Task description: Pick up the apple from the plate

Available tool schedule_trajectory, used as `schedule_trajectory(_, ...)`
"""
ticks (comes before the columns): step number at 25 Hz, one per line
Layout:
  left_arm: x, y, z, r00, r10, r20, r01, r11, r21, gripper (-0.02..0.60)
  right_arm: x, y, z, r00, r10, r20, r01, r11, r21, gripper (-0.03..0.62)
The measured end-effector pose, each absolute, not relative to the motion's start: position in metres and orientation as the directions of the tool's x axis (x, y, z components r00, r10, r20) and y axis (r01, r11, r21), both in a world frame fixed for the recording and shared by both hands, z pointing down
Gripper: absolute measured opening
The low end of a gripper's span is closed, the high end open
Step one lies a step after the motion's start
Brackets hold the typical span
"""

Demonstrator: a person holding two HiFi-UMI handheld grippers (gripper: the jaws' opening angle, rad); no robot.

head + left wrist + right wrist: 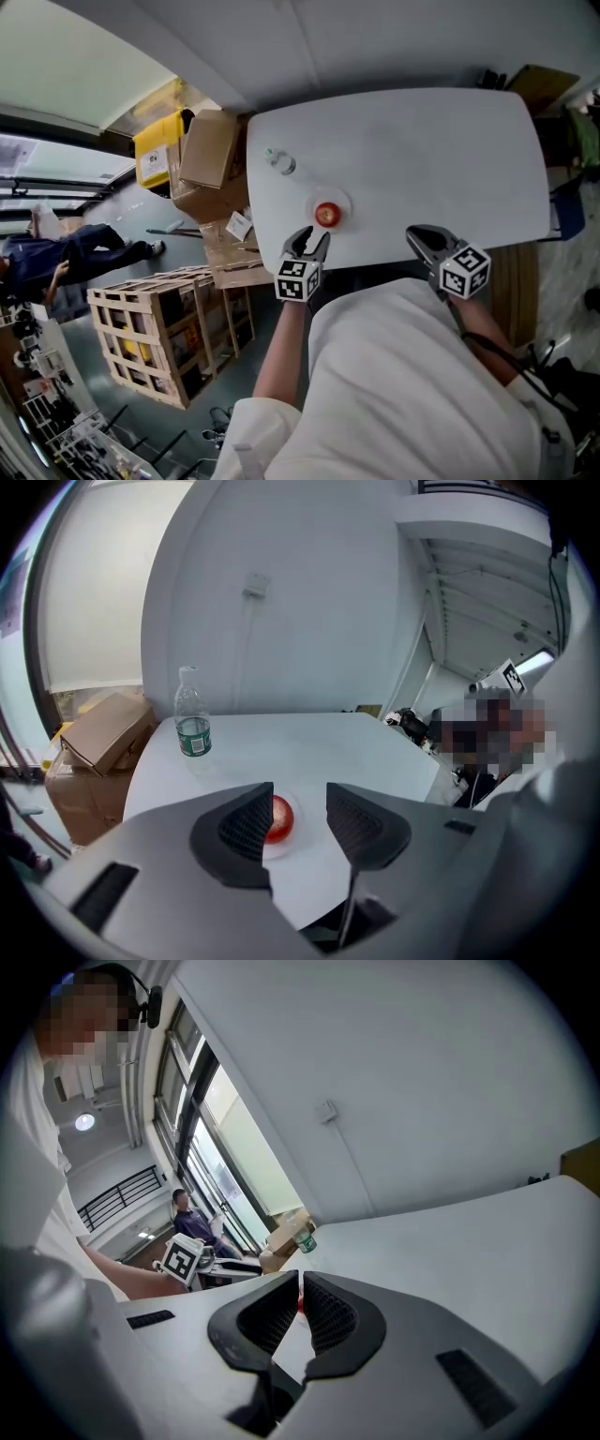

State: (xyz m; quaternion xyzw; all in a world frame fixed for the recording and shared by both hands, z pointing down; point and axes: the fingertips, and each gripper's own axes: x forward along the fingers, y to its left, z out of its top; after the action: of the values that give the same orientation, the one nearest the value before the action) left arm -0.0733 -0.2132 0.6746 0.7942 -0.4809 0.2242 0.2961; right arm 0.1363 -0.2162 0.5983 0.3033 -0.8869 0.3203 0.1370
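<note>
A red apple [326, 215] sits on a small white plate [343, 203] near the front edge of the white table [441, 159]. My left gripper [314, 240] hovers just in front of the plate, above the table edge, apart from the apple. In the left gripper view the jaws [300, 803] stand open with nothing between them; the apple [280, 819] shows beyond the left finger. My right gripper [418, 235] hangs at the table's front edge, well right of the apple, its jaws [301, 1288] shut and empty. A red sliver of the apple [300, 1305] peeks past them.
A clear water bottle [279, 162] with a green label [193, 735] stands at the table's left, behind the plate. Cardboard boxes [208, 159], a yellow bin [157, 148] and a wooden crate [159, 328] stand off the left edge. A person [84, 253] is far left.
</note>
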Motion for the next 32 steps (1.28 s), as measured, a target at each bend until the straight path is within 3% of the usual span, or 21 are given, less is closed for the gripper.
schedule_trajectory(6, -0.073, -0.231, 0.717, 0.401, -0.589, 0.702, -0.911, -0.335, 0.239, 0.199, 0.14, -0.217, 0.61, -0.783, -0.426, 0.453, -0.619, 0.601, -0.506, 0.038)
schedule_trajectory(22, -0.071, -0.248, 0.804, 0.241, -0.466, 0.851, -0.963, -0.223, 0.15, 0.385, 0.173, -0.236, 0.617, -0.769, -0.417, 0.485, -0.636, 0.58, -0.51, 0.038)
schedule_trajectory(32, -0.072, -0.257, 0.819, 0.22, -0.453, 0.864, -0.974, -0.145, 0.172, 0.348, 0.184, -0.245, 0.621, -0.763, -0.41, 0.5, -0.641, 0.576, -0.507, 0.038)
